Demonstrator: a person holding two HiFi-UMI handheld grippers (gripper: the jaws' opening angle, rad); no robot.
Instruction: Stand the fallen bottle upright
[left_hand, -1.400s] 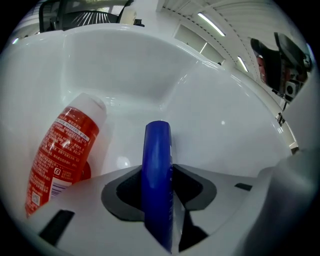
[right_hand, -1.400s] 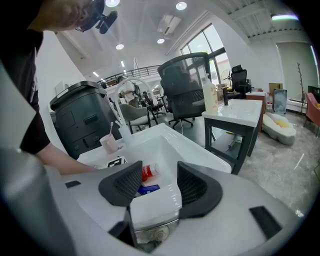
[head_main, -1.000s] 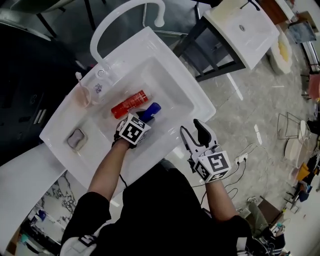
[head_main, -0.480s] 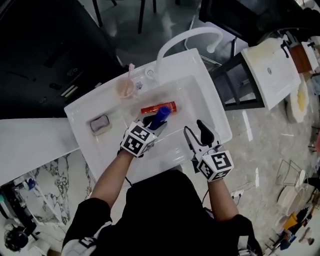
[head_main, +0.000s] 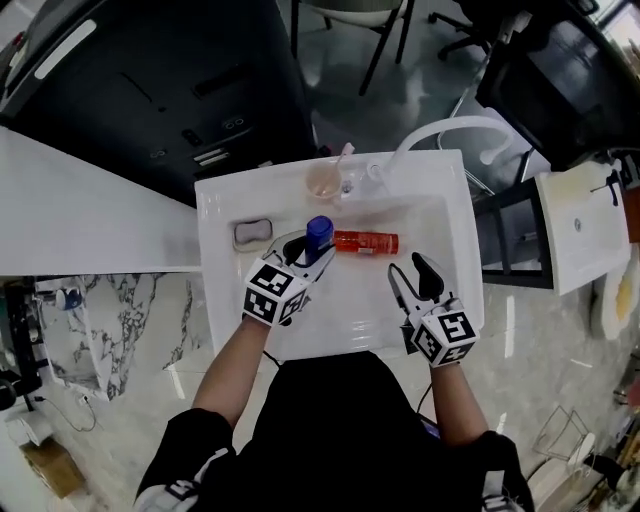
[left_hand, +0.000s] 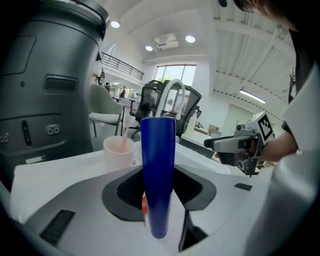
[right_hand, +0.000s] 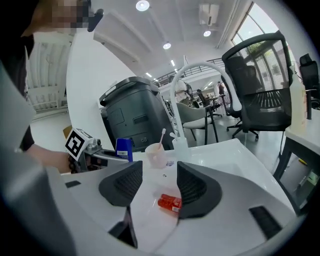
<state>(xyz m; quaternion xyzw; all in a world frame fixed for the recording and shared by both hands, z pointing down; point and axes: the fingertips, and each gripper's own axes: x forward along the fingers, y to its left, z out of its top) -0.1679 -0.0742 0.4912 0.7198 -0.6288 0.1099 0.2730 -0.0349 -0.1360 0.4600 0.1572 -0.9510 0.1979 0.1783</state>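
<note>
Holding blue bottle upright, left claw, head view showing only top

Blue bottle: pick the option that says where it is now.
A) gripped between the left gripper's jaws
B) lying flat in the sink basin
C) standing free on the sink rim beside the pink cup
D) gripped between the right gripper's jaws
A: in the left gripper view the blue bottle stands clamped between the left gripper's jaws, while the right gripper is open and empty and only the red bottle lies in the basin.
</note>
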